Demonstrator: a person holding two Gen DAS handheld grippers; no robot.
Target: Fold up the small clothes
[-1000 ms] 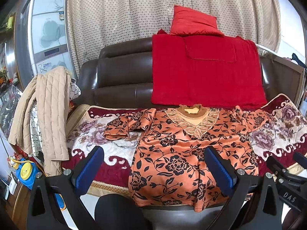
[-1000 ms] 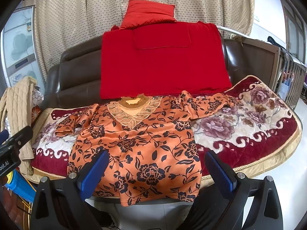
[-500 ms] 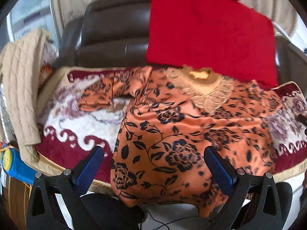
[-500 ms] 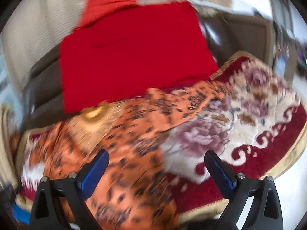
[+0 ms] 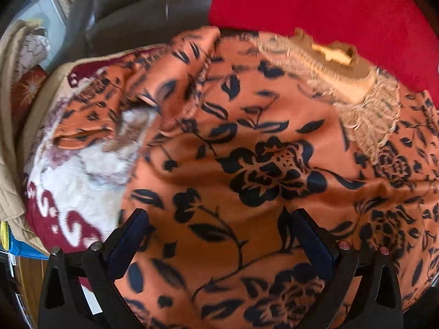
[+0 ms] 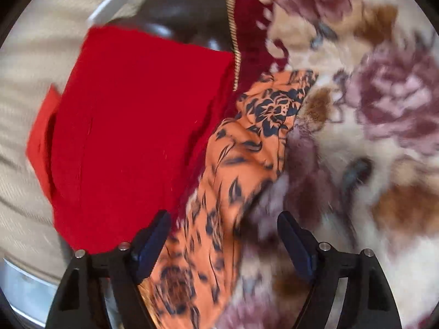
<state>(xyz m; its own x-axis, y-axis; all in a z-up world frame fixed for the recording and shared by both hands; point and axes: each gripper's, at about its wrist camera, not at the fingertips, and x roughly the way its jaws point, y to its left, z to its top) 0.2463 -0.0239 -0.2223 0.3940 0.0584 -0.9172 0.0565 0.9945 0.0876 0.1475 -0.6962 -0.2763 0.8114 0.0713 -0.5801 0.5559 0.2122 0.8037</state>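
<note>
Pointing steeply down, left gripper gapes over orange blouse; right gripper closing around its sleeve.

No text, label or number is legible anywhere

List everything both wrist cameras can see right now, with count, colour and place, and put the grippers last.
floral top: one, orange with dark flowers and a beige lace collar, spread on the sofa seat; one sleeve runs out to the side.
floral blanket: one, cream, mauve and dark red, covering the seat under the top.
red throw: one, red, draped over the sofa back.
sofa: one, dark brown leather.
quilted garment: one, beige, at the sofa's left end.
curtain: beige, behind the sofa.
left gripper: black with blue pads, open over the top's body.
right gripper: black with blue pads, jaws closing, the sleeve between them, not yet pinched.
</note>
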